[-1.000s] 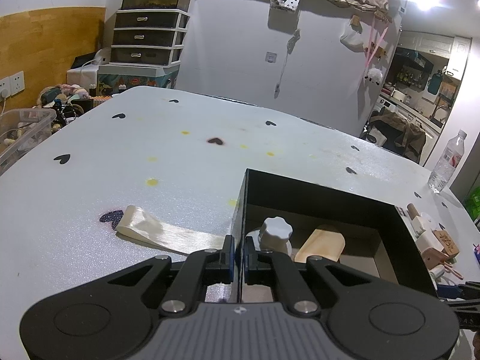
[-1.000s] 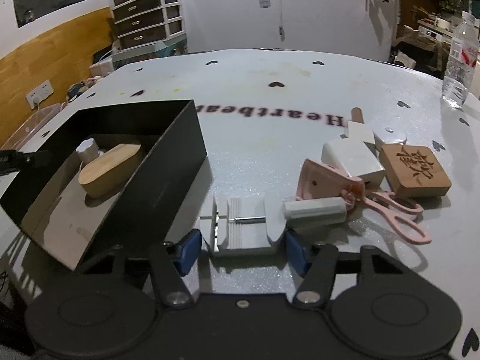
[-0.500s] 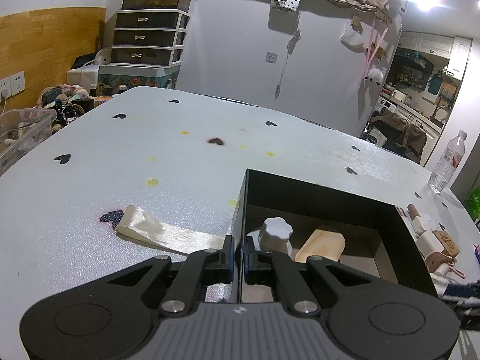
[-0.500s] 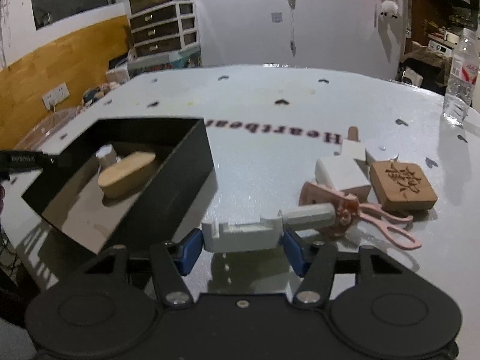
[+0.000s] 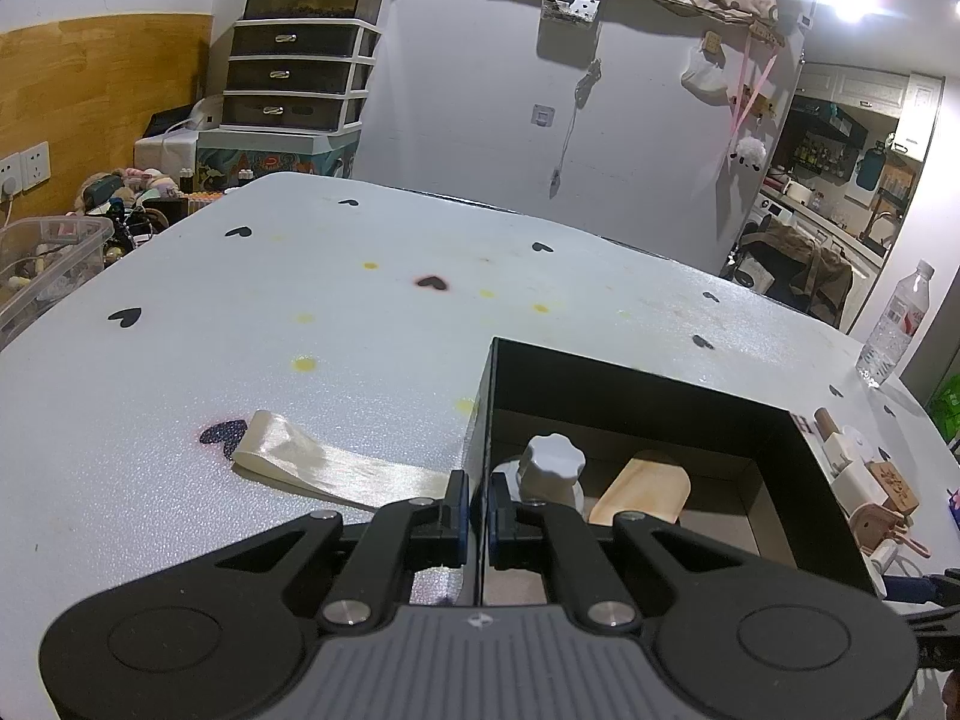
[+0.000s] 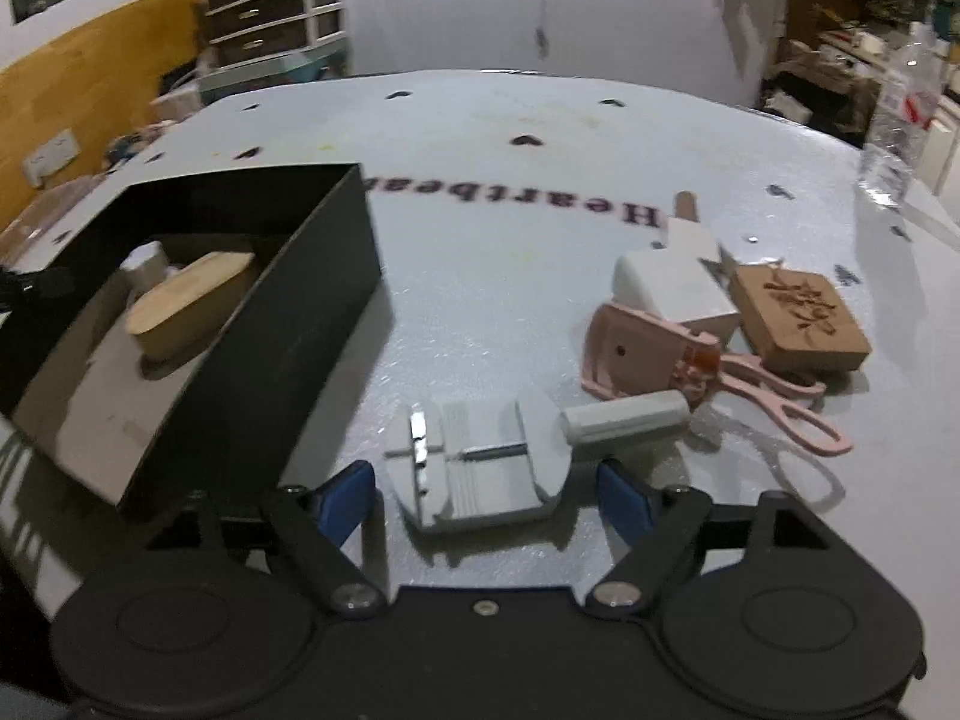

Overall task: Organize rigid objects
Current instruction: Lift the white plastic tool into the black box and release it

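A black box (image 5: 648, 396) (image 6: 288, 324) holds a wooden block (image 5: 642, 489) (image 6: 192, 300) and a white knob (image 5: 552, 462). My left gripper (image 5: 477, 504) is shut on the box's left wall. My right gripper (image 6: 486, 498) is open around a grey tool with a handle (image 6: 480, 462), which lies flat on the table with gaps to both fingers. Beyond it lie a pink piece with scissors-like handles (image 6: 648, 354), a white block (image 6: 672, 288) and a carved wooden square (image 6: 798, 318).
A cream ribbon strip (image 5: 324, 468) lies left of the box. A water bottle (image 5: 894, 324) (image 6: 894, 132) stands at the table's far right edge. A clear bin (image 5: 42, 264) and drawers (image 5: 294, 72) stand off the table to the left.
The right gripper had lifted the grey tool off the table; now the tool lies flat again and the fingers have opened wider. The left gripper and box have not moved.
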Available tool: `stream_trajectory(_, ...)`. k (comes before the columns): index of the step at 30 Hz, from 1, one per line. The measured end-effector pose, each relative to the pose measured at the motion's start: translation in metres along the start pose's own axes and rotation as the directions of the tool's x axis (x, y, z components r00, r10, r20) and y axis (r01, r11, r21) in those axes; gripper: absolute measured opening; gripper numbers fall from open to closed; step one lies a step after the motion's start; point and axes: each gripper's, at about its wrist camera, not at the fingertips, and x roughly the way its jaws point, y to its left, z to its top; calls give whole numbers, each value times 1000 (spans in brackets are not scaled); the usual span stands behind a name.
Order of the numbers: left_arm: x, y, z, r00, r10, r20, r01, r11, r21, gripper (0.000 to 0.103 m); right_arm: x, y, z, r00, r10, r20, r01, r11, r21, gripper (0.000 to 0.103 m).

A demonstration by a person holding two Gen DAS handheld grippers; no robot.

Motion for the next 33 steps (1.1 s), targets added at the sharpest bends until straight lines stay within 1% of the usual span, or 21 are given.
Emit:
stream_trajectory(3, 0, 0, 0, 1000, 0, 0, 0, 1000, 0, 6, 0, -2, 0, 1000, -16, 6, 16, 1000, 14, 77)
stream_trajectory(5, 0, 0, 0, 1000, 0, 1, 0, 1000, -1, 6, -2, -1, 0, 1000, -19, 13, 19, 1000, -5, 66)
stream_trajectory(9, 0, 0, 0, 1000, 0, 0, 0, 1000, 0, 6, -8, -3, -1, 999, 43, 19, -42, 998, -35, 65)
stream_trajectory(12, 0, 0, 0, 1000, 1, 0, -1, 1000, 2, 6, -23, -6, 4, 991, 120, 60, -117, 992, -52, 65)
stream_trajectory(14, 0, 0, 0, 1000, 0, 0, 0, 1000, 0, 6, -39, -9, 13, 975, 185, 121, -178, 982, -69, 65)
stream_trajectory(16, 0, 0, 0, 1000, 0, 1, 0, 1000, -1, 6, -54, -7, 23, 955, 237, 180, -220, 970, -107, 65)
stream_trajectory(17, 0, 0, 0, 1000, 0, 1, 0, 1000, -1, 6, -60, -4, 30, 940, 272, 207, -248, 959, -136, 65)
stream_trajectory(19, 0, 1, 0, 1000, 0, 2, 0, 1000, -3, 6, -66, 4, 42, 915, 332, 230, -291, 937, -194, 65)
stream_trajectory(20, 0, 0, 1, 1000, 0, 2, 0, 1000, -3, 6, -67, 10, 47, 906, 354, 230, -307, 926, -218, 65)
stream_trajectory(22, 0, 1, 0, 1000, 0, 2, 0, 1000, -3, 6, -65, 25, 58, 884, 418, 211, -354, 892, -281, 65)
stream_trajectory(25, 0, 2, 1, 1000, -1, 2, 1, 1000, -7, 6, -53, 49, 71, 852, 510, 118, -447, 827, -340, 65)
stream_trajectory(26, 0, 1, 1, 1000, 0, 2, 0, 1000, -7, 6, -46, 58, 74, 850, 521, 74, -467, 812, -351, 65)
stream_trajectory(28, 0, 2, 1, 1000, -1, 3, 1, 1000, -6, 6, -33, 73, 78, 860, 511, -7, -477, 798, -368, 65)
stream_trajectory(30, 1, 2, 1, 1000, -2, 3, 2, 1000, -7, 6, -18, 87, 81, 881, 467, -69, -455, 800, -392, 65)
stream_trajectory(33, 0, 2, 0, 1000, -3, 4, 3, 1000, -8, 6, -2, 102, 85, 917, 383, -106, -390, 812, -435, 65)
